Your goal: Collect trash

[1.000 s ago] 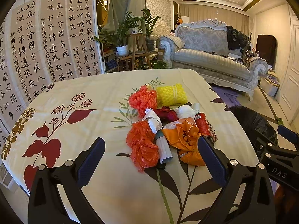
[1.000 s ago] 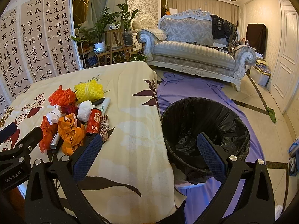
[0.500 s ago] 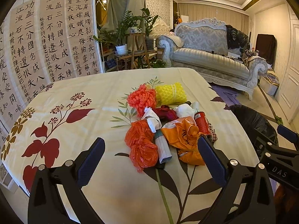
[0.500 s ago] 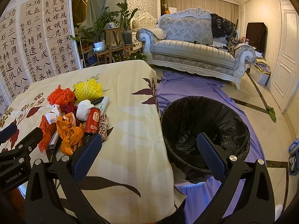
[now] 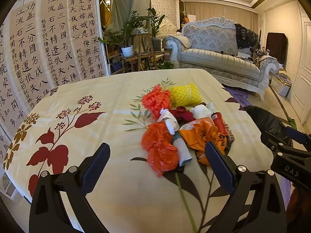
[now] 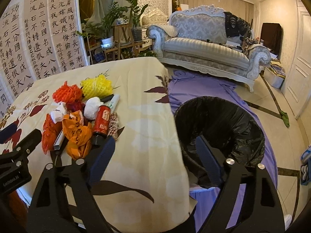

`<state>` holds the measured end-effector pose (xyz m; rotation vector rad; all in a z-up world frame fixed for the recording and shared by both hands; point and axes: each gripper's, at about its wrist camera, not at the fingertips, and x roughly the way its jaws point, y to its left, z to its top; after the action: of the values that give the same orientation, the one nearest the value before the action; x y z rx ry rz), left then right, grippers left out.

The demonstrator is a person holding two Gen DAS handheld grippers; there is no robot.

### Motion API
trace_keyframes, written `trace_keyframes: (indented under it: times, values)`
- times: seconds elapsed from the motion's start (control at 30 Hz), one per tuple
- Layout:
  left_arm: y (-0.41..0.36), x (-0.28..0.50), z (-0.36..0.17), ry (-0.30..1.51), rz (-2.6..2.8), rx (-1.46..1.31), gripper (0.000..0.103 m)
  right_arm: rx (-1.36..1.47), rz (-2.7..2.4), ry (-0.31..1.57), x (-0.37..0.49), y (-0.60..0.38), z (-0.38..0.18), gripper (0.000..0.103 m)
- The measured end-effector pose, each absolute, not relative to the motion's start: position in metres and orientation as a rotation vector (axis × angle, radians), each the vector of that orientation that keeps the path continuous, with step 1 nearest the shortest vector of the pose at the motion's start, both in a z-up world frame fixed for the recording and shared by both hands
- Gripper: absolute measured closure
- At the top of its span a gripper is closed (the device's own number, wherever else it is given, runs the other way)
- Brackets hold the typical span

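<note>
You've basically not started yet: the black-lined bin (image 6: 219,128) at right of the frame looks empty, the whole trash pile (image 5: 182,124) sits mid-table, and your left gripper (image 5: 157,167) and right gripper (image 6: 153,157) are closing on nothing.

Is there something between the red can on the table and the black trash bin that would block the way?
Nothing visible does. Between the red can and the trash bin lies only bare tablecloth, then the table edge. The bin stands open on the floor beside it.
</note>
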<state>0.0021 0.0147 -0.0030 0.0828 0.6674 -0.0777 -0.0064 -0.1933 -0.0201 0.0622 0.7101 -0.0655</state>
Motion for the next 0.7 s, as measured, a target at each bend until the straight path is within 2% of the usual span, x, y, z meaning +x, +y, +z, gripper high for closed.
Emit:
trace_keyframes:
  times: [0.03, 0.07, 0.1, 0.23, 0.4, 0.43, 0.5, 0.6, 0.63, 0.7]
  values:
    - [0.018, 0.002, -0.003, 0.671, -0.078, 0.081, 0.019, 0.056, -0.06, 0.711, -0.007, -0.19, -0.021, 0.022]
    - [0.021, 0.003, -0.005, 0.679, -0.069, 0.076, 0.033, 0.052, -0.058, 0.71, -0.007, -0.189, -0.021, 0.022]
    - [0.025, 0.004, -0.007, 0.694, -0.066, 0.068, 0.034, 0.048, -0.056, 0.71, -0.008, -0.188, -0.021, 0.022]
    - [0.035, 0.009, -0.015, 0.736, -0.07, 0.049, 0.034, 0.049, -0.046, 0.716, -0.009, -0.184, -0.02, 0.027]
    - [0.033, 0.014, -0.013, 0.721, -0.077, 0.069, 0.034, 0.06, -0.03, 0.726, -0.004, -0.182, -0.019, 0.027]
    - [0.031, 0.017, -0.013, 0.727, -0.084, 0.071, 0.034, 0.067, -0.024, 0.725, -0.002, -0.183, -0.018, 0.027]
    - [0.029, 0.021, -0.014, 0.739, -0.094, 0.063, 0.025, 0.079, -0.013, 0.724, -0.001, -0.182, -0.017, 0.027]
    - [0.03, 0.029, -0.019, 0.762, -0.11, 0.051, 0.025, 0.078, -0.004, 0.723, 0.0, -0.178, -0.015, 0.027]
    - [0.029, 0.031, -0.02, 0.768, -0.118, 0.053, 0.025, 0.078, 0.002, 0.725, 0.0, -0.176, -0.016, 0.027]
    - [0.031, 0.034, -0.022, 0.777, -0.152, 0.041, 0.042, 0.078, 0.011, 0.732, 0.002, -0.174, -0.017, 0.027]
